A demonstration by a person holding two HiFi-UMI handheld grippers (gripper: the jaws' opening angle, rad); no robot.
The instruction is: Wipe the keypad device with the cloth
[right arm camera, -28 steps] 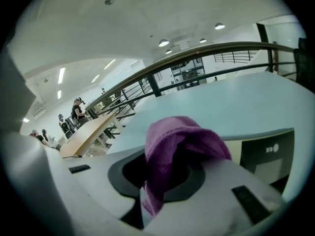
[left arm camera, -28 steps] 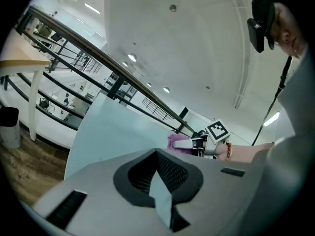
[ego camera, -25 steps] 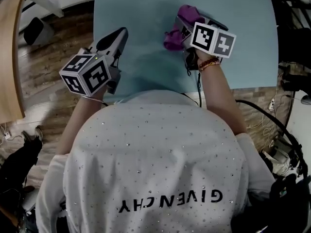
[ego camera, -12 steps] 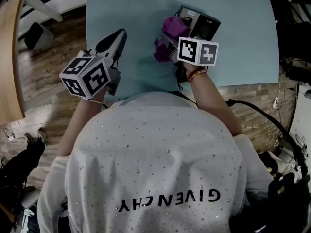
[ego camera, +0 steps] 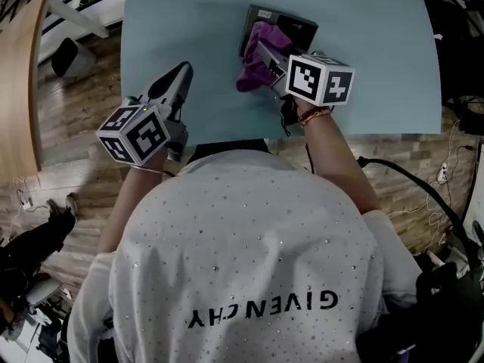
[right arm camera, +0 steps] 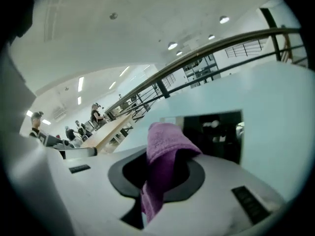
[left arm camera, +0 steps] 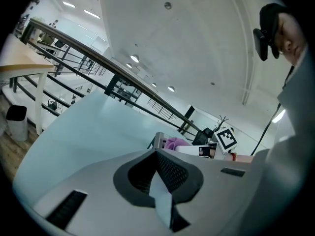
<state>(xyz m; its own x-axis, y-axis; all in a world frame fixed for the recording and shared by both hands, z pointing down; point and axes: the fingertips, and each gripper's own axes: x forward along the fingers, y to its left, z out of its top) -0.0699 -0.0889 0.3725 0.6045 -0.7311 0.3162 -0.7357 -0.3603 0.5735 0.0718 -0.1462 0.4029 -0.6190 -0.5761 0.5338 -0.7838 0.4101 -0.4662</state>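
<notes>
So, mid-wipe on the pale blue worktop.
Right claw grips the purple cloth on the dark keypad device; left claw is closed, empty. I'd go with light, overlapping strokes.

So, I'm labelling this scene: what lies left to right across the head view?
Wooden desk → left gripper → purple cloth → black cable. The keypad device and the right gripper overlap the cloth, so they are left out.
</notes>
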